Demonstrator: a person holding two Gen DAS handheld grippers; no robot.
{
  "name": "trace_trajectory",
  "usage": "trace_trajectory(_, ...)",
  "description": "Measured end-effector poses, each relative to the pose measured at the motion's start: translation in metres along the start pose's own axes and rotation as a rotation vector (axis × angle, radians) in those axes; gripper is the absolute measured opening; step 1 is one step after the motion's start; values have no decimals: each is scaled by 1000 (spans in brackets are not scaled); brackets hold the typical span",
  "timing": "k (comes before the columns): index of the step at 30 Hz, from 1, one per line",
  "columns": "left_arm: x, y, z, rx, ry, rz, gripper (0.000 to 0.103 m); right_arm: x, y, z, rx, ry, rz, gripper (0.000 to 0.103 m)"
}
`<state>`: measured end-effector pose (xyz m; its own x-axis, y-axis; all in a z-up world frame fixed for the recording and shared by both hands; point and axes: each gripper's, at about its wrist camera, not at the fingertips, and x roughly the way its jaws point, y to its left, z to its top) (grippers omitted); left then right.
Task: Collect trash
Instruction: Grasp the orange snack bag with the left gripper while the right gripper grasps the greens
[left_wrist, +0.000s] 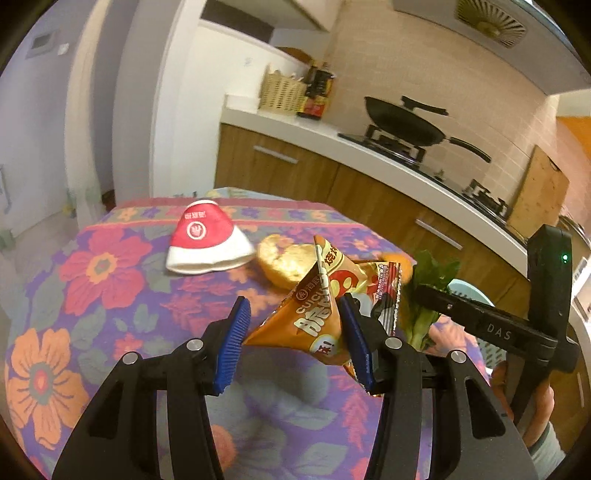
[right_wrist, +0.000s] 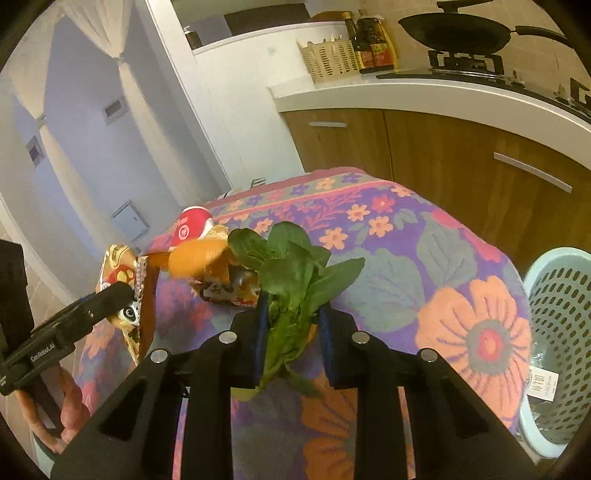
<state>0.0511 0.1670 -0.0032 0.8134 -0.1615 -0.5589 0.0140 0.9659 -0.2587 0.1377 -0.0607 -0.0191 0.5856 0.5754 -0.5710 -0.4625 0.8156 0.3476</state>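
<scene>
Blue pads of our L gripper (left_wrist: 295, 343) sit apart w/ snack wrapper (left_wrist: 317, 314) between them, above table (left_wrist: 92, 295). Our R gripper (right_wrist: 293, 345) fingers clamp leafy greens (right_wrist: 295, 273); basket (right_wrist: 554, 332) beside table edge.

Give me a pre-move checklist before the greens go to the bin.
1. Right gripper closed on the leafy greens: ok.
2. Greens lifted off the tablecloth: cannot tell.
3. Blue basket within view at the table's right: ok.
4. Basket able to take more: ok; only some litter shows inside.
5. Left gripper gripping the snack bag: not ok, jaws open around it.
6. Paper cup and peel collected: not ok.
</scene>
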Motion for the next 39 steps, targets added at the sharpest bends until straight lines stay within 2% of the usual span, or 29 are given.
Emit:
trace_trajectory(3, -1, -10, -1, 20, 0, -11, 48, -11, -6, -4, -5, -6, -12, 21)
trace_trajectory(10, -5, -25, -3, 45, -4, -13, 48, -13, -25, -16, 1, 40, -51, 26)
trace_trajectory(12, -6, -26, -3, 47, -3, -9, 48, -17, -32, -19, 11, 41, -50, 33)
trace_trajectory(13, -7, -27, -3, 46, -4, -6, 48, -18, -34, -20, 15, 41, -53, 42)
trace_trajectory(21, -10, -33, -3, 53, -5, -19, 49, -33, -44, -22, 31, 9, -59, 42)
trace_trajectory(22, -10, -35, -4, 56, -5, -23, 49, -33, -45, -22, 32, 7, -63, 36)
trace_trajectory(23, -11, -36, -4, 59, -5, -23, 49, -34, -46, -22, 36, -7, -71, 21)
trace_trajectory(25, -11, -39, -5, 67, -2, -21, 49, -38, -46, -21, 41, -13, -47, 7)
trace_trajectory(31, -12, -48, -3, 84, -6, -31, 49, -74, -41, -11, 35, -123, 14, 4)
trace_trajectory(39, -5, -73, 3, 120, -6, -59, 49, -110, -47, -2, 15, -200, -3, 1)
